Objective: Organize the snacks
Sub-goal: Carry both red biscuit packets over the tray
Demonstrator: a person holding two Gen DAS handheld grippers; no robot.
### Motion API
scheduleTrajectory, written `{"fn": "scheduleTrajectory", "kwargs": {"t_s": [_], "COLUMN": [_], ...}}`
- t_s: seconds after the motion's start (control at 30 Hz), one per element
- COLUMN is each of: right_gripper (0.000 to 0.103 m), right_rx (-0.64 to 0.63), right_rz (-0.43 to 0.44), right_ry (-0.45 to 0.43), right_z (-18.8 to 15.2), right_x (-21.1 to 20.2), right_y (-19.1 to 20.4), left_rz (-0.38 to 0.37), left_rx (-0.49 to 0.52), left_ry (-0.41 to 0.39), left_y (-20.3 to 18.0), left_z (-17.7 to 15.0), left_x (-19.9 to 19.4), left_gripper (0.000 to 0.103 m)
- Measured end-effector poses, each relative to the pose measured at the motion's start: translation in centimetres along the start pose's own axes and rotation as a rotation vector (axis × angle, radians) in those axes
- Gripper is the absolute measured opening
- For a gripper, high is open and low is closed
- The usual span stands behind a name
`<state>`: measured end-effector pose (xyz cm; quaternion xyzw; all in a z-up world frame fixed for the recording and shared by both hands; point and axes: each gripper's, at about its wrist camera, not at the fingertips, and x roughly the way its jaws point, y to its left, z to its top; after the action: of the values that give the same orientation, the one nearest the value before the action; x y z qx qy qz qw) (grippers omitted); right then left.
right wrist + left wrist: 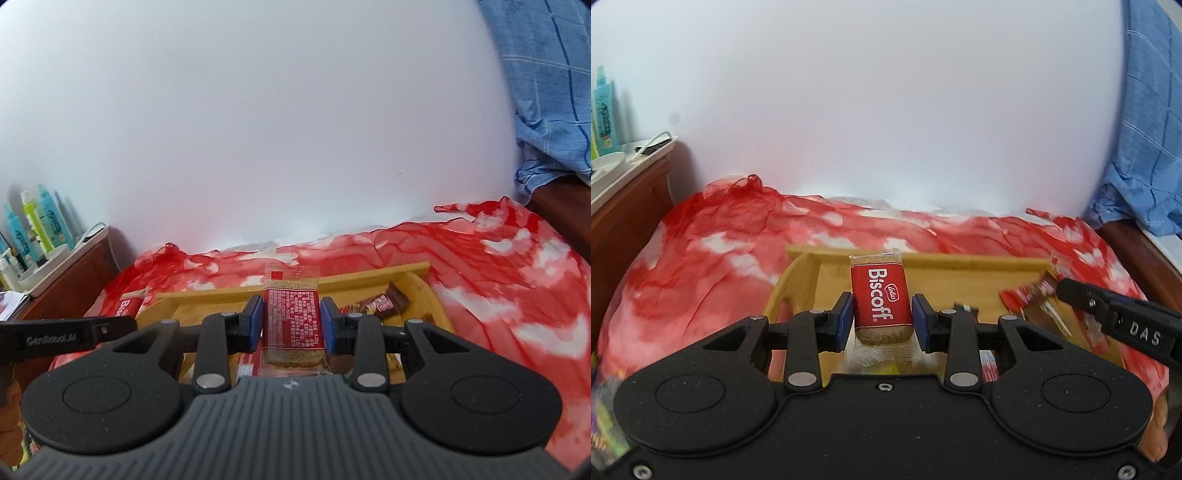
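Observation:
In the left wrist view, my left gripper is shut on a red Biscoff packet, which stands upright between the blue pads above a wooden tray. From the right, my right gripper reaches in with a blurred red packet. The right wrist view shows my right gripper shut on a biscuit packet with its red printed back facing me, over the wooden tray. Small brown and pink wrapped sweets lie in the tray. At the left, my left gripper carries its Biscoff packet.
A rumpled red and white cloth covers the surface under the tray. A wooden cabinet on the left carries a white tray and bottles. Blue checked fabric hangs at the right. A white wall stands behind.

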<state>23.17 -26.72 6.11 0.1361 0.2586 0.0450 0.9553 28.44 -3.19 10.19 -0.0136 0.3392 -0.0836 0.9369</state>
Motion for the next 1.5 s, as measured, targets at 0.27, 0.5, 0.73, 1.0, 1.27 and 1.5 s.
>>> {"fn": "scheduleTrajectory", "kwargs": {"t_s": [0.27,0.5,0.73,1.0,1.27,1.5], "right_gripper": [0.038,0.038,0.038,0.038,0.037,0.037], "right_rx": [0.039,0.055,0.022,-0.020,-0.053,-0.088], "right_rz": [-0.026,-0.043,-0.062,-0.079,-0.090,-0.095], "right_ry": [0.080,0.112,0.145,0.172,0.192,0.189], "right_z": [0.6,0.3,-0.2,-0.5,-0.7,-0.8], "right_x": [5.5,7.6,8.8,9.7,10.5,10.5], "right_y": [0.0,0.0,0.4,0.8,1.3,1.5], "left_rz": [0.015,0.024,0.026,0.029,0.032,0.034], "left_rx": [-0.006,0.031,0.029,0.041,0.050,0.059], "left_ry": [0.052,0.067,0.089,0.108,0.127,0.125], "left_y": [0.0,-0.5,-0.8,-1.3,-1.5,-1.5], "left_z": [1.5,1.8,1.5,0.8,0.0,-0.3], "left_x": [5.6,7.9,9.6,10.8,11.5,11.7], "left_gripper": [0.032,0.032,0.032,0.032,0.032,0.032]}}
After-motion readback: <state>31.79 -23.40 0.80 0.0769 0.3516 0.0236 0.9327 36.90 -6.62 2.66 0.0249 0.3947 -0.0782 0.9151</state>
